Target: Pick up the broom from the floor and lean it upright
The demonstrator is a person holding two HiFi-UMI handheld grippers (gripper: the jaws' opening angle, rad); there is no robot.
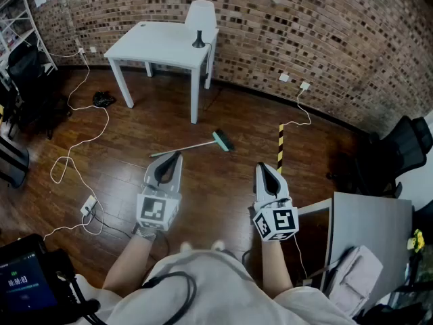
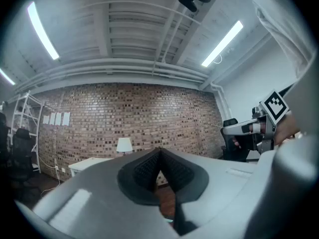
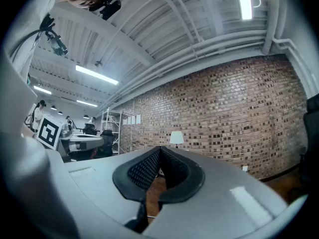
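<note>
While the left gripper (image 1: 174,157) and right gripper (image 1: 264,168) are closed on nothing, reaching the broom (image 1: 193,146) ahead unopened risks shoving it aside.

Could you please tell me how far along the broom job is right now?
Done: nothing yet; the broom lies flat on the wooden floor. In hand: nothing; the left gripper and right gripper are both shut and empty, held level, well above it. Left: grip the handle, lift it and lean it upright, perhaps against the brick wall.
</note>
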